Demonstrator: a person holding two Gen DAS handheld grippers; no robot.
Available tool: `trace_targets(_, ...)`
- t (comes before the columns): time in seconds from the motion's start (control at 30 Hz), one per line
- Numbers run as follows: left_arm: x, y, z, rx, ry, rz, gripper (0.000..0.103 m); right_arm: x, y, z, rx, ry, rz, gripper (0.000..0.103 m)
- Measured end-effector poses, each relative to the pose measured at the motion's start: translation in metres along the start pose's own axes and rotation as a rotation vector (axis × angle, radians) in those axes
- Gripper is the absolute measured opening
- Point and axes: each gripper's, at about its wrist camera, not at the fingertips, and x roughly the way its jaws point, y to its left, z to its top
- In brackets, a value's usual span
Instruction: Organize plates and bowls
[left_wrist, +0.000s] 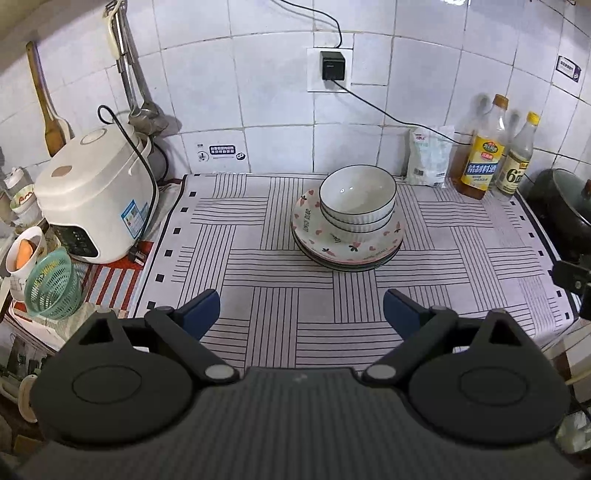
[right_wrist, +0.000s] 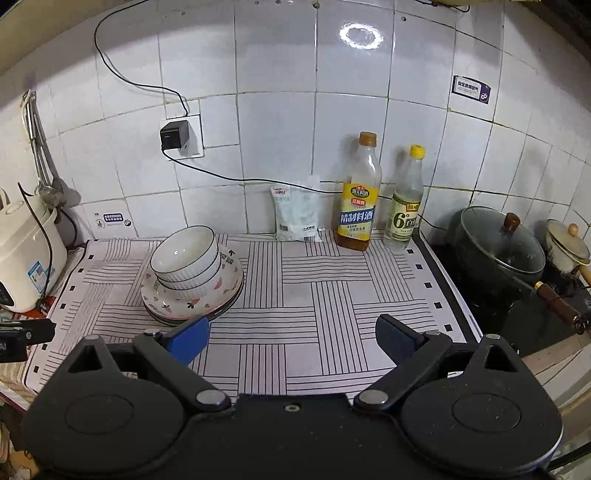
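Note:
Nested white ribbed bowls (left_wrist: 357, 199) sit on a stack of plates (left_wrist: 347, 245); the top plate is pink with hearts, darker plates lie beneath. The stack stands on the striped mat near the back wall. My left gripper (left_wrist: 301, 310) is open and empty, in front of the stack and apart from it. In the right wrist view the bowls (right_wrist: 184, 256) and plates (right_wrist: 192, 295) are at the left. My right gripper (right_wrist: 291, 338) is open and empty, its left finger just in front of the plates' near edge.
A white rice cooker (left_wrist: 96, 199) and green basket (left_wrist: 53, 284) stand at the left. Two bottles (right_wrist: 358, 195) and a white bag (right_wrist: 297, 210) line the back wall. A lidded dark pot (right_wrist: 498, 251) sits on the stove at the right. The striped mat (right_wrist: 332, 295) covers the counter.

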Motion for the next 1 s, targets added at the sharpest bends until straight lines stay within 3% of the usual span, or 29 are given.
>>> trace_targets(0.2,0.004,0.003,-0.004,-0.039,0.007,-0.018,0.096,-0.001,0.002,-0.009,-0.043,-0.021,-0.021,0.098)
trace_targets(0.4,0.002,0.0,-0.008,-0.045,-0.041,0.008,0.096,-0.003,0.005,-0.015,-0.096,-0.059,-0.067,0.098)
trace_targets(1.0,0.0,-0.011,-0.017,-0.011,-0.065,0.023,0.096,0.008,-0.007,-0.021,-0.016,-0.014,-0.041,0.099)
